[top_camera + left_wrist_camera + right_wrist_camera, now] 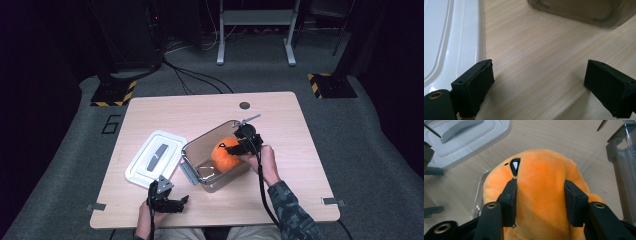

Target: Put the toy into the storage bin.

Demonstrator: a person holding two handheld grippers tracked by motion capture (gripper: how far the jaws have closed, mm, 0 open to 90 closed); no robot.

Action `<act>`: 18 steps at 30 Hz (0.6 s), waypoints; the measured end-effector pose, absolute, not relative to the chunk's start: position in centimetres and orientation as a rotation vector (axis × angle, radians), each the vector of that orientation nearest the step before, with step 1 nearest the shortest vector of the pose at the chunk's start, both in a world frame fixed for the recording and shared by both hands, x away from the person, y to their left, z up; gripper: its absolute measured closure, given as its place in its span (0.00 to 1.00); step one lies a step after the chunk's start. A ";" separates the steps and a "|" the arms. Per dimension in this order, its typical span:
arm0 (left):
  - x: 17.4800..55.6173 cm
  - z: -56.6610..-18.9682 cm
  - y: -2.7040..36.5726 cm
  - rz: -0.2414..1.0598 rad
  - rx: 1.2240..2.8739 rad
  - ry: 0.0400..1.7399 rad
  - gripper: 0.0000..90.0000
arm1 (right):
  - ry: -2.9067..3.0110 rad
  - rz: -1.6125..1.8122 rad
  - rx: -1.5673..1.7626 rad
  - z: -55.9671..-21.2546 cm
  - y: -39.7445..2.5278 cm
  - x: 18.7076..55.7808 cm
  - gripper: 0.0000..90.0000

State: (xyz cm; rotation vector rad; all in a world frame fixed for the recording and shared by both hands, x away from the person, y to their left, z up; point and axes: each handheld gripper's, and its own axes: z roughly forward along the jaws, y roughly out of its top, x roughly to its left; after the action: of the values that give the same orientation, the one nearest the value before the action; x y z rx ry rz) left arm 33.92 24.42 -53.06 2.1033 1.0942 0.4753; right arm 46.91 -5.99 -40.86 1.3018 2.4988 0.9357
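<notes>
1. The right gripper held an orange plush toy over the open clear plastic box near the middle of the bench.
2. In the right gripper view, its fingers pinched the plush toy from both sides, pressing into the soft fabric just below a black eye patch.
3. The toy sat within the box's walls in the high view; whether it touched the bottom could not be told.
4. The white lid with a grey handle lay flat on the bench just left of the box.
5. The left gripper rested low near the front edge of the bench, below the lid.
6. In the left gripper view, its fingers were spread wide with bare bench between them, the lid's edge beside one finger and the box corner farther off.
</notes>
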 end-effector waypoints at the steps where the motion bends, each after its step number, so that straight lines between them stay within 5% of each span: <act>1: 33.9 -53.1 24.4 0.476 2.101 1.098 0.10 | 2.500 0.936 1.302 -40.9 -6.0 46.9 0.55; 18: 33.9 -53.1 24.4 0.475 2.101 1.098 0.10 | 2.409 1.042 1.246 -37.8 -7.6 45.8 0.15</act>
State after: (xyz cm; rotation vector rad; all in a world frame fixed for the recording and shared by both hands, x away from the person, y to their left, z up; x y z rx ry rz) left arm 33.90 24.40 -53.07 2.1007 1.0981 0.4755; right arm 45.84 -7.57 -37.76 1.2457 2.4091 1.0416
